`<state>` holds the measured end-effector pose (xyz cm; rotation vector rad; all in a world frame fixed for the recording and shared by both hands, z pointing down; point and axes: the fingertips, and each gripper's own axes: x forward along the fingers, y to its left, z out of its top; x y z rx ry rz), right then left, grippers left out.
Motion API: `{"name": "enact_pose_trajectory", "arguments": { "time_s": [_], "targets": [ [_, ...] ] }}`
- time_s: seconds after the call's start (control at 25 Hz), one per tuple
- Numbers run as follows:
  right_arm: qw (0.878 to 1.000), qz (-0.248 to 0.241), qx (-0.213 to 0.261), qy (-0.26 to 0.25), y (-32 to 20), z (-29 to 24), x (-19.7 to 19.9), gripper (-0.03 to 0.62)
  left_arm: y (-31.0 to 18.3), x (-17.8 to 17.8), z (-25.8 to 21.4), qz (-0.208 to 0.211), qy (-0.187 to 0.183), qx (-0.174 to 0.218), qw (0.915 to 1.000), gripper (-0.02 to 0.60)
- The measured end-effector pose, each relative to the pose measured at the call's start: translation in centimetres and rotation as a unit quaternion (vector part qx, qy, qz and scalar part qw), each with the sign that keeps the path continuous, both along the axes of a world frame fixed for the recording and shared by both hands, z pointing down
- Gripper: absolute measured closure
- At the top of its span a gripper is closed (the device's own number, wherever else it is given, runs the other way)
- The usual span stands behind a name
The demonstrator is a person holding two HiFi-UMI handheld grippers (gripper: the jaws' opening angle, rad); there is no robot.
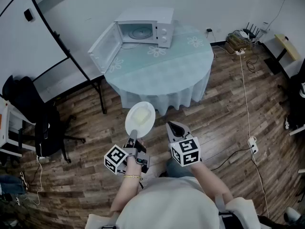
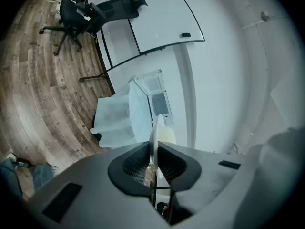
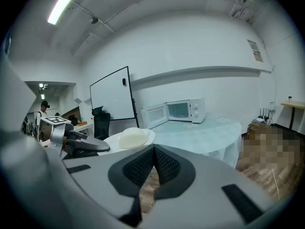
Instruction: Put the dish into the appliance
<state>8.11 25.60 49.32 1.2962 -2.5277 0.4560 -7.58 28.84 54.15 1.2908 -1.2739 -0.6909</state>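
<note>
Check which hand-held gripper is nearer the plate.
Left. The left hand-held gripper is shut on the plate at its near rim; the right hand-held gripper sits beside the plate's right edge, shut, empty, not touching it.

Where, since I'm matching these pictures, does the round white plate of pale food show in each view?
Head view: round white plate, just below centre.
Left gripper view: plate edge-on, centre, clamped between the jaws.
Right gripper view: plate left of centre.
Shared landmark: white microwave, door open.
</note>
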Motion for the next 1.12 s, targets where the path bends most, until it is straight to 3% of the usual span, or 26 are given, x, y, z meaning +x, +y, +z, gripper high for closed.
{"name": "enact_pose_trajectory", "arguments": {
  "time_s": [0.24,0.4,0.84,1.12],
  "targets": [
    [1.000,0.003,-0.004,-0.003,7.4,0.1,-1.9,0.589,7.7,-1.8,1.0,-0.001,0.011,-0.021,0.9997,0.537],
    [1.000,0.006,0.002,0.001,9.9,-0.5,-2.9,0.589,10.2,-2.7,0.6,0.002,0.016,-0.018,0.9997,0.537],
    [1.000,0.009,0.010,-0.017,13.9,-1.6,-5.0,0.589,12.9,-4.6,-0.8,0.010,0.016,0.001,0.9998,0.537],
    [1.000,0.005,0.010,-0.017,13.5,-1.0,-6.0,0.589,12.2,-5.5,-0.4,0.010,0.011,0.003,0.9999,0.537]
  ]
}}
